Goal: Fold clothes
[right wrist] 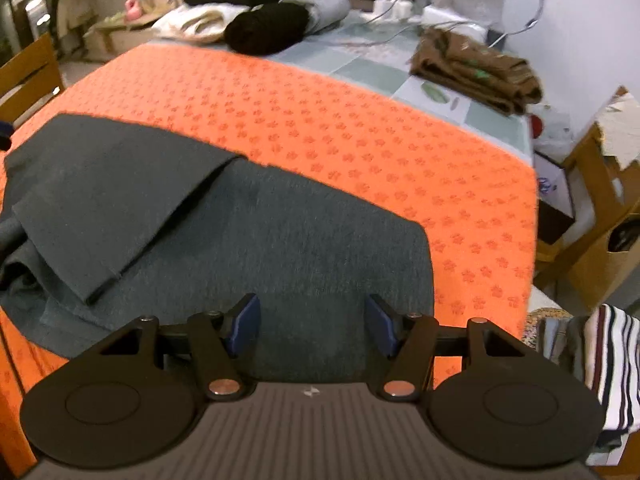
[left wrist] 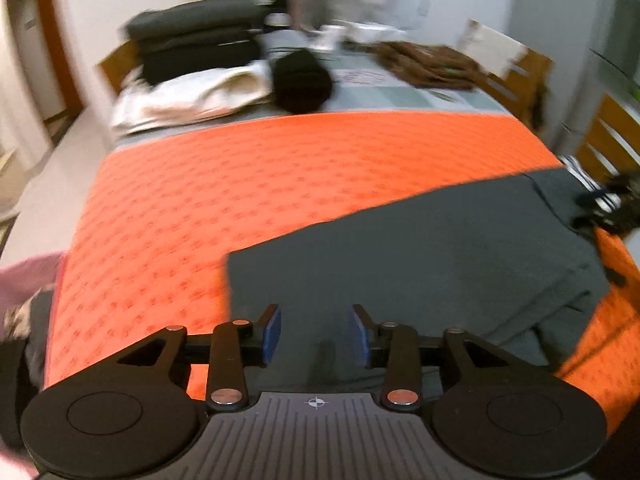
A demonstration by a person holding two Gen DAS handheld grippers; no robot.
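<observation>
A dark grey garment (left wrist: pixel 420 248) lies flat on the orange patterned mat (left wrist: pixel 260 184) at the near edge of the table. In the right wrist view the garment (right wrist: pixel 256 240) has one side flap (right wrist: pixel 104 200) folded over on its left. My left gripper (left wrist: pixel 315 334) is open and empty, just above the garment's near left part. My right gripper (right wrist: pixel 313 326) is open and empty, above the garment's near right part. The right gripper also shows at the far right of the left wrist view (left wrist: pixel 612 208).
Behind the mat lie a cream cloth (left wrist: pixel 192 96), a black bundle (left wrist: pixel 302 80), a stack of dark folded clothes (left wrist: pixel 196 40) and a brown folded garment (right wrist: pixel 476 68). Wooden chairs (left wrist: pixel 520 76) stand around the table. Striped clothes (right wrist: pixel 600 356) and cardboard boxes (right wrist: pixel 608 216) are at the right.
</observation>
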